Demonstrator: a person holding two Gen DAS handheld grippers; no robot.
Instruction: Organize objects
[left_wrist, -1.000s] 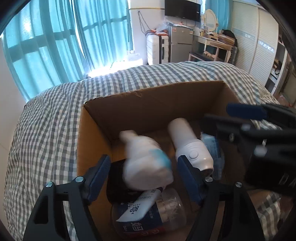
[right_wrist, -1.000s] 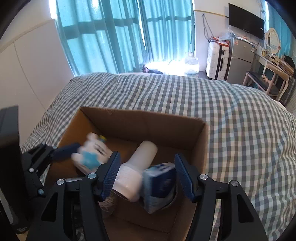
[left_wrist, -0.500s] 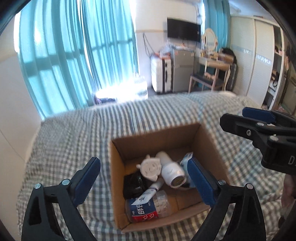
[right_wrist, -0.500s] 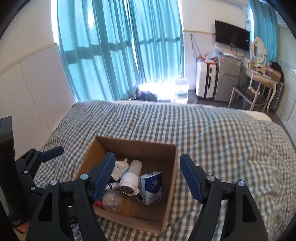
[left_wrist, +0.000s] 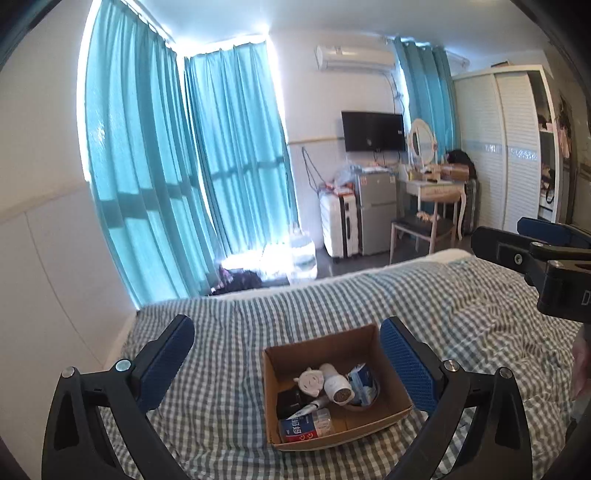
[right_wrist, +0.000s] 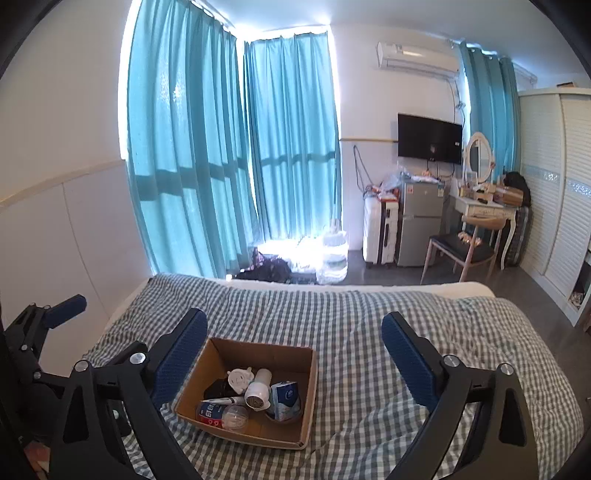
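Note:
A cardboard box sits on the checked bed, also in the right wrist view. It holds a white round plug, a white cylinder device, a blue tissue pack, a clear bottle with red-blue label, a tube and a black item. My left gripper is open and empty, high above and behind the box. My right gripper is open and empty, also well above the box. The right gripper shows in the left wrist view, the left one in the right wrist view.
The green-checked bedspread lies all around the box. Beyond the bed's far edge are teal curtains, a water jug, a white suitcase, a small fridge, a chair and a wardrobe.
Both grippers have pulled up and back from inside the box to high above it. The white plug that was between the left fingers now lies in the box.

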